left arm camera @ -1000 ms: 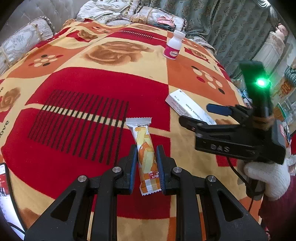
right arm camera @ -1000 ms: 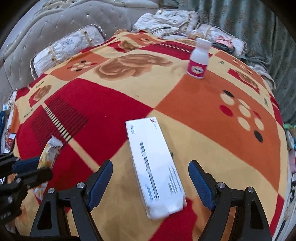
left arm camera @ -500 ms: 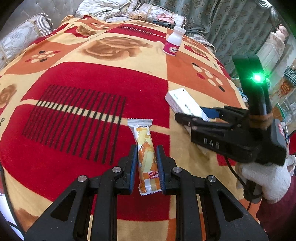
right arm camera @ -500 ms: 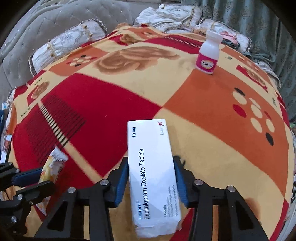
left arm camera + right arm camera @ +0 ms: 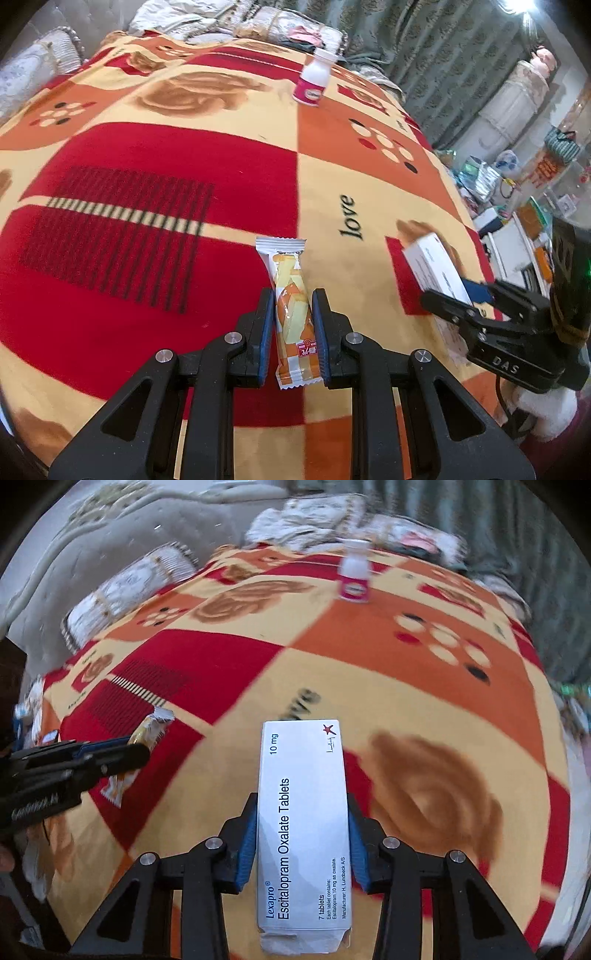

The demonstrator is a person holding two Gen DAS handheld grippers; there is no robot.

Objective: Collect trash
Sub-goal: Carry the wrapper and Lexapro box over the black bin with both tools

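My left gripper [image 5: 293, 314] is shut on an orange and yellow snack wrapper [image 5: 291, 314], held just above the patterned blanket [image 5: 147, 177]. My right gripper [image 5: 302, 823] is shut on a white tablet box [image 5: 303, 823] and holds it lifted over the blanket [image 5: 406, 686]. In the left wrist view the right gripper [image 5: 458, 295] shows at the right with the box [image 5: 432, 266] in it. In the right wrist view the left gripper [image 5: 110, 753] shows at the left with the wrapper [image 5: 151, 727]. A white bottle with a pink label [image 5: 314, 83] stands far back on the blanket; it also shows in the right wrist view [image 5: 355, 576].
Pillows [image 5: 125, 590] and crumpled bedding [image 5: 207, 22] lie along the head of the bed. A padded headboard [image 5: 85, 542] stands at the back left. Cluttered shelves and bags [image 5: 517, 192] stand beyond the bed's right edge, before green curtains [image 5: 443, 55].
My right gripper closed on the tablet box, lifted it and carried it right and toward me. My left gripper kept its hold on the wrapper and rose slightly.
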